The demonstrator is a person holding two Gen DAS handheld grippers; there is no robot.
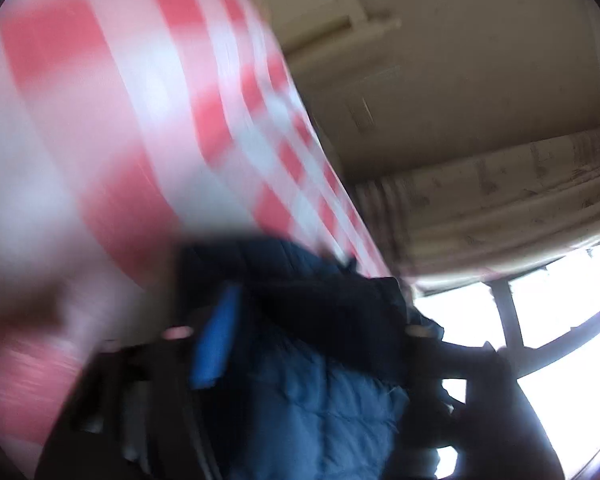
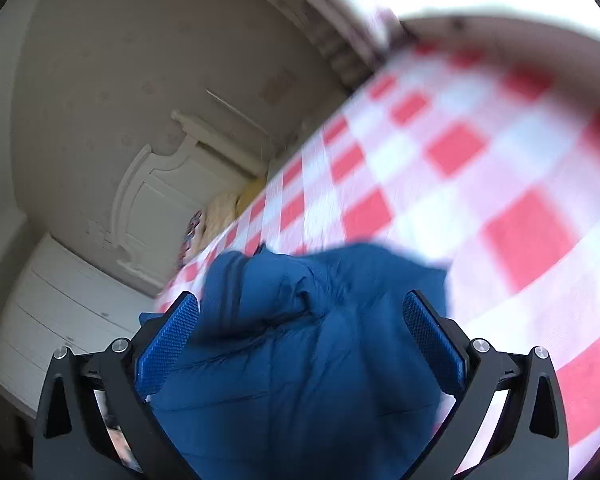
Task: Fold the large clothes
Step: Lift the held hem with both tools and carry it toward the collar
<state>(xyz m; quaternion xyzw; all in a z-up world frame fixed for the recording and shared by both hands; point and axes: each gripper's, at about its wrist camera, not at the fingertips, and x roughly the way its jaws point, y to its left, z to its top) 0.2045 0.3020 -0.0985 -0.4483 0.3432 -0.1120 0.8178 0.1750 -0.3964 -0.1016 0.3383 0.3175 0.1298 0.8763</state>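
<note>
Blue quilted jacket [image 2: 300, 344] between wide-spread right tongs [image 2: 302, 340], left tongs [image 1: 300, 344] tilted (grip unclear), checkered sheet [image 2: 480, 168] beneath.

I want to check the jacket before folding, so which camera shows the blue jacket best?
The right wrist view: the jacket fills the space between the open right gripper fingers, sharp and well lit, over the checked sheet. The left wrist view shows it darker, blurred and partly hidden by the left gripper, backlit by the window.
</note>
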